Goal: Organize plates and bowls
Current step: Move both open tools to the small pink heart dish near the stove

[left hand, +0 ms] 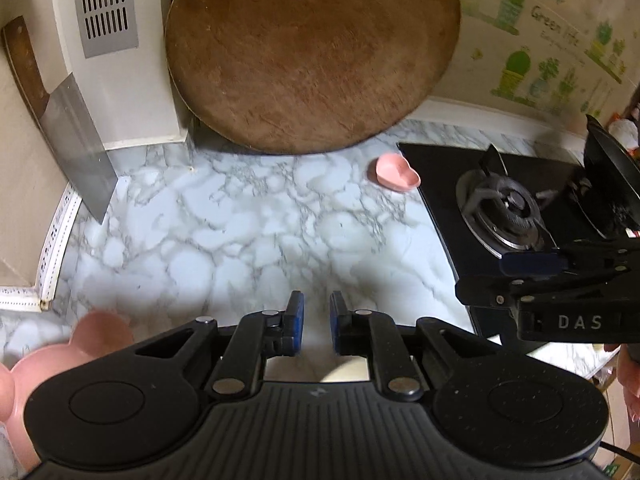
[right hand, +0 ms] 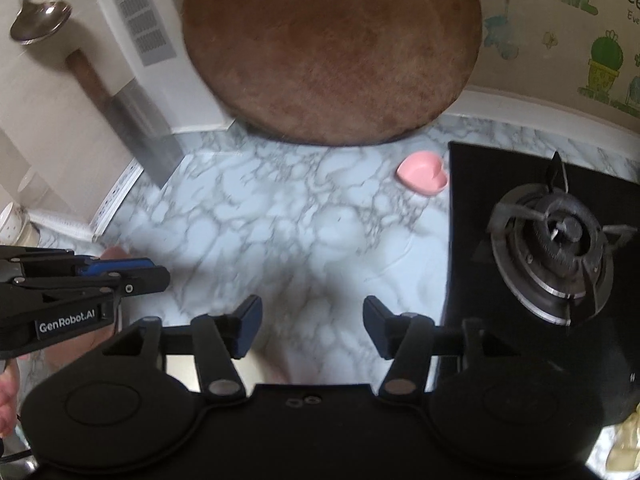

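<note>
My left gripper (left hand: 316, 322) has its blue pads drawn nearly together with only a narrow slot between them and nothing held. My right gripper (right hand: 313, 330) has its jaws standing well apart, with nothing between the pads. Both hang over the marble-patterned countertop (left hand: 248, 216) without touching it. A pink bowl with rounded ears (left hand: 48, 360) sits at the lower left of the left wrist view, partly hidden behind my left gripper's body. A small pink heart-shaped dish (right hand: 423, 175) rests on the countertop near the far edge, just beside the black gas stove (right hand: 552, 248) and apart from both grippers. Behind it, a large round wooden board (left hand: 312, 48) leans against the wall. A cleaver (left hand: 72, 136) stands at the left wall.
</note>
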